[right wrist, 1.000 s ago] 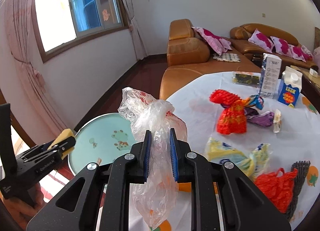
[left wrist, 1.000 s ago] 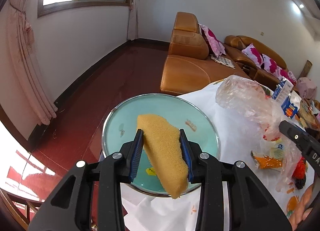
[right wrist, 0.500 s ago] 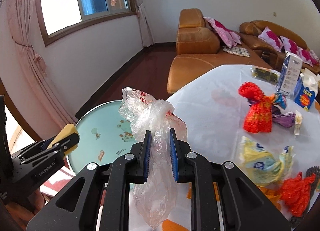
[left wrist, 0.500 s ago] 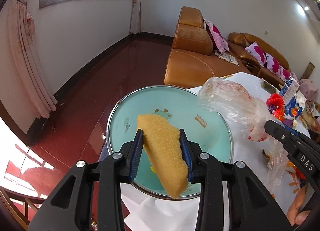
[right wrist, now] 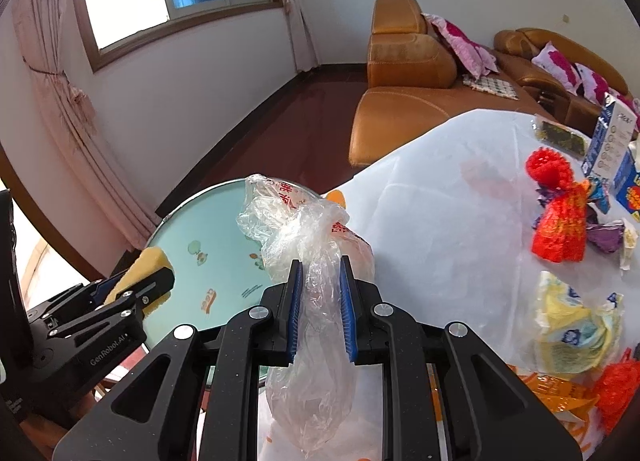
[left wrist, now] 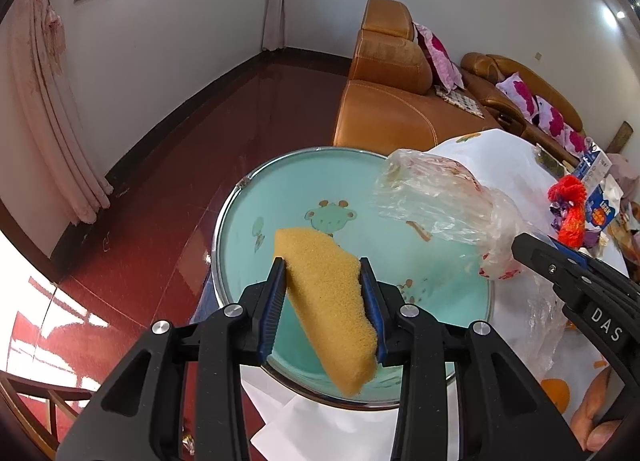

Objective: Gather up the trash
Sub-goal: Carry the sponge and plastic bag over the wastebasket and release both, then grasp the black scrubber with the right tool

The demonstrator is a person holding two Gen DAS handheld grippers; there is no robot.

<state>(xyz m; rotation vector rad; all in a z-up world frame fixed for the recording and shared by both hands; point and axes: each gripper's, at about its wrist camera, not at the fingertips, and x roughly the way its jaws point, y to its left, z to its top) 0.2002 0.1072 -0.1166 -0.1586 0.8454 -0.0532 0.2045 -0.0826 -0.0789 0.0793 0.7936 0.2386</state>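
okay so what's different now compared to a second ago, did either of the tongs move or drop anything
Both tongs moved in over the teal basin, which now looks larger and closer. The right tongs carried the clear plastic bag across toward it. Nothing was dropped: the left tongs still clamp the yellow sponge, and the table litter lies as before.

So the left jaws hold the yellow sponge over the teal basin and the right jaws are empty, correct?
Not quite. The right gripper isn't empty: its jaws pinch a clear plastic bag, as the right wrist view shows. The left gripper does hold the yellow sponge over the teal basin.
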